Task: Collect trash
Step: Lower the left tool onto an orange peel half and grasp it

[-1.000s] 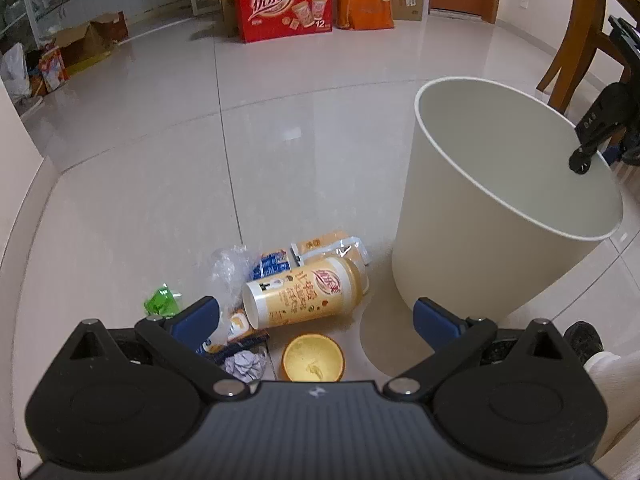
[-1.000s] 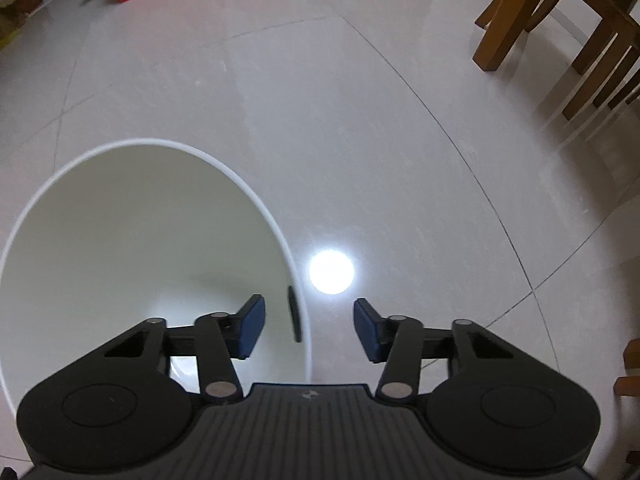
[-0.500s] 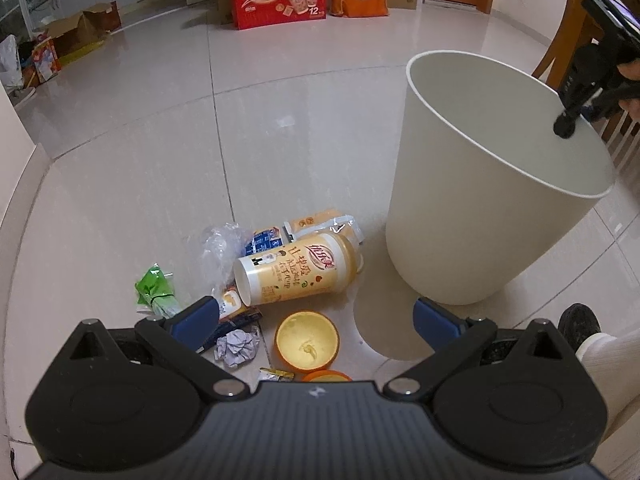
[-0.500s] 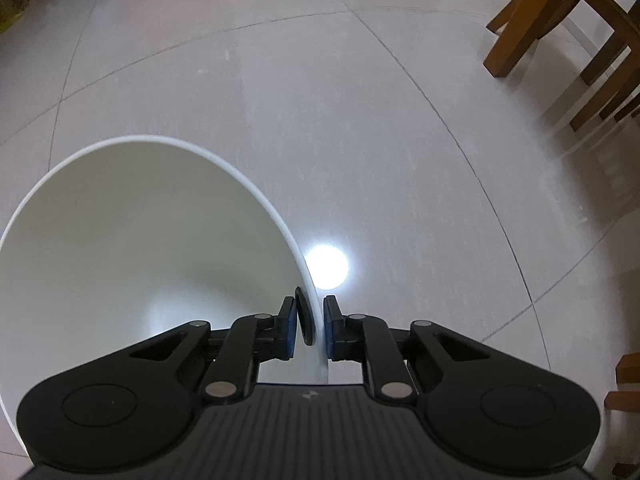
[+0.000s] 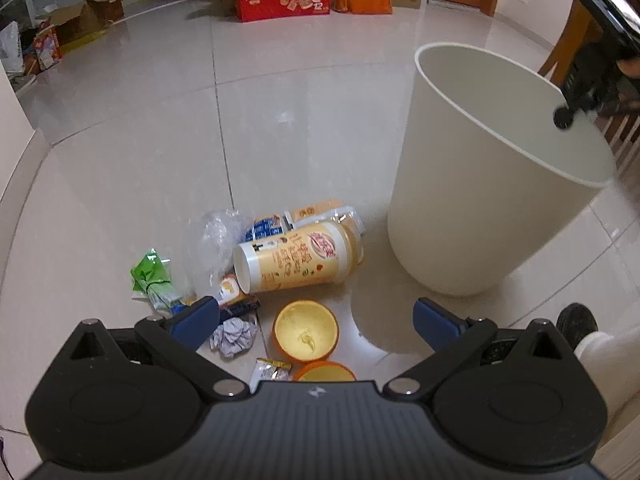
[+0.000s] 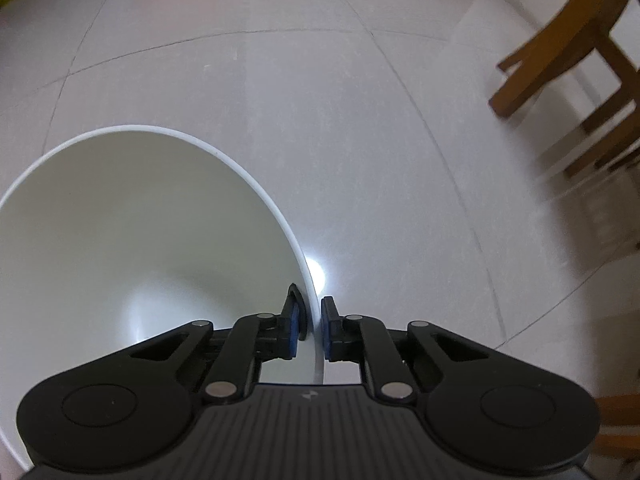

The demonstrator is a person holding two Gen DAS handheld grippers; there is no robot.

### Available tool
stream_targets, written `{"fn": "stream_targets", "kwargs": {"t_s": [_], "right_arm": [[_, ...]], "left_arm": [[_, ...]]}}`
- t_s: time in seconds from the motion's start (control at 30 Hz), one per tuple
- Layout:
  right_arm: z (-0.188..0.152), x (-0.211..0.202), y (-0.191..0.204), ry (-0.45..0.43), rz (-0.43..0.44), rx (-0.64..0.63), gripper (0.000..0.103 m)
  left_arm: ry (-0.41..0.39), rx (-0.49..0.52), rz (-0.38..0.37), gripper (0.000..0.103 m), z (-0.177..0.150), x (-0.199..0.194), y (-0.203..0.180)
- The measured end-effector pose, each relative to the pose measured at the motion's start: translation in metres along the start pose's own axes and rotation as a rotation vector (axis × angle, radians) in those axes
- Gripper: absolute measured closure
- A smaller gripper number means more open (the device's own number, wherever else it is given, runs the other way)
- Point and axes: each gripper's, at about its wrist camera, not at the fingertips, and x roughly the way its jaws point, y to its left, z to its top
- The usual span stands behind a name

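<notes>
Right gripper (image 6: 313, 326) is clamped tight on the rim of the tall white plastic waste bin (image 6: 120, 240), one blue pad inside the wall, the other outside, the thin rim pinched between them. From the left wrist view that same gripper (image 5: 564, 114) shows as a dark shape perched on the bin's (image 5: 480, 200) far rim, and the bin is leaning, its mouth tipped away from upright. Beyond the right gripper lies bare glossy tiled floor (image 6: 360, 120), with brown wooden chair legs (image 6: 560, 80) off to its right.

Left gripper (image 5: 316, 316) hangs wide open above the litter, blue fingers spread far apart, touching nothing. Directly between the fingers sits a round orange lid (image 5: 306, 330), hollow side up. Just ahead of it lies a cream and yellow paper drink cup (image 5: 298, 258) on its side, open end toward the left finger. By the left finger sits a crumpled grey paper ball (image 5: 234, 336), with a green wrapper (image 5: 154, 278) further left and a clear plastic bag (image 5: 214, 240) ahead. A small silver packet (image 5: 270, 370) lies close under the gripper body. The bin stands ahead and right of the right finger.
</notes>
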Motion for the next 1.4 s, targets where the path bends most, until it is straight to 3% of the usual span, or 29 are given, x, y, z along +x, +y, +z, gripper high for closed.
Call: {"fn": "stream_targets", "kwargs": {"t_s": [0.23,0.43,0.6,0.87,1.23,1.4], "right_arm": [[0.008,0.002,-0.008,-0.01,0.024,0.048,0.087],[0.008,0.008,-0.008,-0.028,0.015,-0.014,0.088],[0.007,0.009,-0.006,-0.043,0.005,-0.046,0.088],[0.008,0.01,-0.009,-0.038,0.01,-0.021,0.088],[0.007,0.006,-0.003,-0.044,-0.006,-0.043,0.088],[0.009,0.008,-0.004,-0.04,-0.007,-0.054,0.088]], "left_arm": [[0.006,0.036,-0.027,0.001,-0.012,0.006,-0.003],[0.028,0.085,-0.053,0.001,-0.028,0.02,-0.007],[0.091,0.086,-0.063,0.001,-0.051,0.047,-0.008],[0.094,0.127,0.053,0.001,-0.091,0.106,-0.021],[0.095,0.178,0.161,0.002,-0.108,0.15,-0.045],[0.13,0.136,0.169,0.014,-0.105,0.159,-0.041]]}}
